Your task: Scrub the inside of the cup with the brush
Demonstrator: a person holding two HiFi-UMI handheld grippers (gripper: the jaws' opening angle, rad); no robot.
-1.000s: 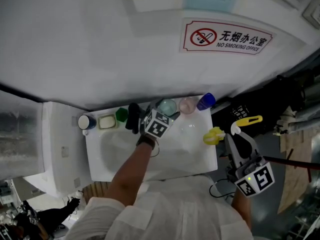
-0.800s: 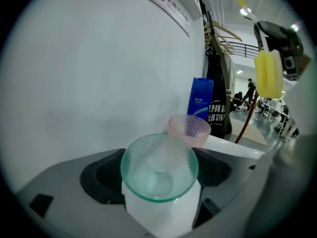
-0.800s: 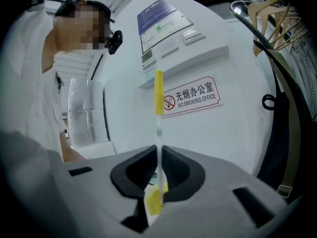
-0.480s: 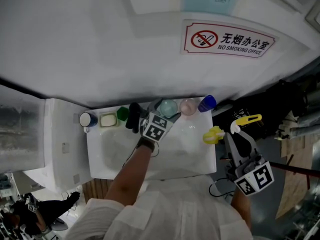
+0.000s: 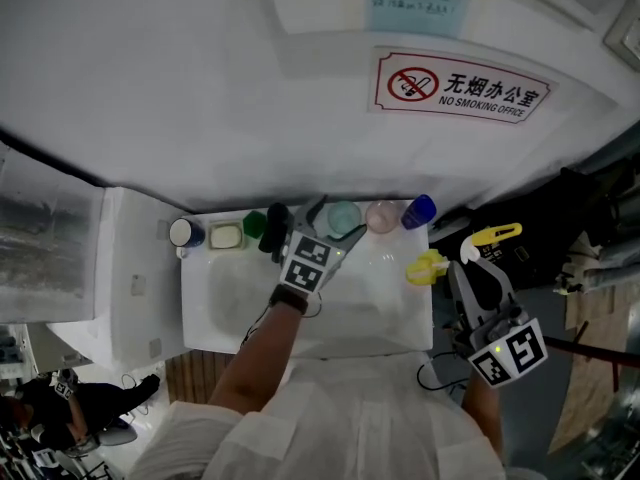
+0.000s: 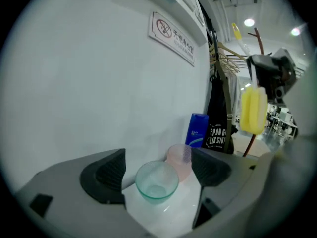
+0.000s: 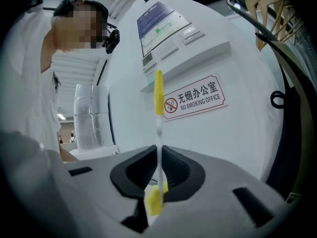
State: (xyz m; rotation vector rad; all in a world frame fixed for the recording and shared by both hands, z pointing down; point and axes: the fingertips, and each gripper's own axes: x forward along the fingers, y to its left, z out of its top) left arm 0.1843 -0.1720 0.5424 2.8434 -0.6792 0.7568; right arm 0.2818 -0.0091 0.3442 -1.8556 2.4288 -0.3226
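While the teal cup (image 6: 157, 181) stands upright on the back ledge of the sink (image 5: 220, 308), at 12 o'clock of the basin, nothing holds it. Your left gripper (image 6: 158, 171) is spread wide, with one pad at the cup's 9 o'clock and one at its 3 o'clock. Neither pad touches it.

Step in hand, as I read it: take the cup.
- Ease in square so both pads meet the wall below the rim.
- Close softly. The thin clear wall looks likely to flex or skid on the wet-looking ledge.
- Mind the pink cup (image 6: 180, 158) just beside it at 2 o'clock, and lift clear before tilting the mouth toward the brush.

Your right gripper (image 7: 159, 167) is clamped on the thin stem of the brush (image 7: 158, 90). The yellow head sits below the jaws and the yellow grip points to 12 o'clock. In the head view it waits off the sink's corner, at 4 o'clock of the cup and well apart.

Count:
- Two cups, teal and pink.
- One blue bottle (image 6: 198, 129).
- One brush.
- One no-smoking sign (image 5: 464, 85).
- Some small items along the ledge toward 9 o'clock, too small to name.
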